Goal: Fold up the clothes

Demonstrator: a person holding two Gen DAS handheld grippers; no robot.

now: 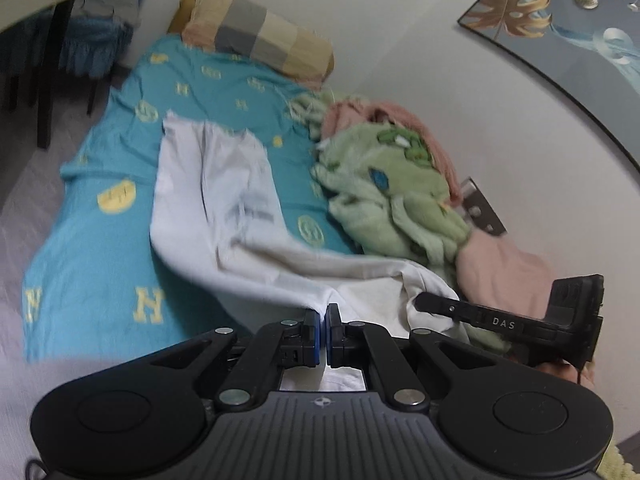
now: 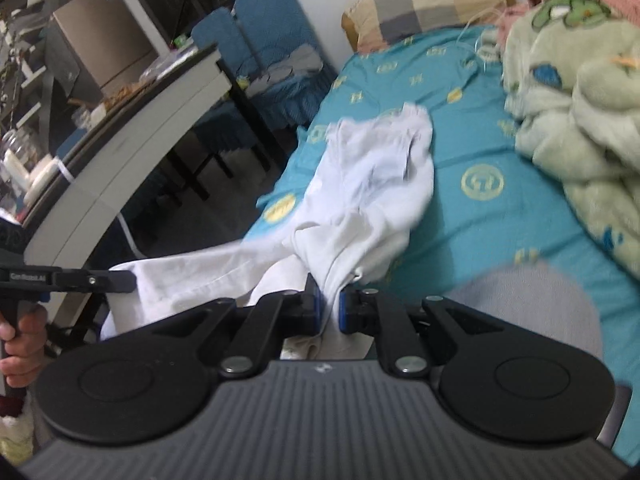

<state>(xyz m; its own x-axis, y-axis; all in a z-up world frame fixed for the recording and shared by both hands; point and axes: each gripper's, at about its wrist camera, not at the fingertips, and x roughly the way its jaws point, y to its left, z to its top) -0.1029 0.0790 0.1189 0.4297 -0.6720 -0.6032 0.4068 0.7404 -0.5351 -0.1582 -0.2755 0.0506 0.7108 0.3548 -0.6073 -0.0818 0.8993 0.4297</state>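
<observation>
White cloth, the garment [image 1: 224,200], is pinched at its near edge by the left hand-held gripper [image 1: 323,312] and the right hand-held gripper [image 2: 329,300], its far end on the bed [image 1: 100,248] — no fold shows yet, so nearly all is left.

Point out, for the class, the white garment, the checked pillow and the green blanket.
white garment [image 1: 216,184]: left wrist view, on the flat part spread over the bed.
checked pillow [image 1: 260,36]: left wrist view, on its grey check in the middle.
green blanket [image 2: 580,120]: right wrist view, on a bunched fold.
</observation>
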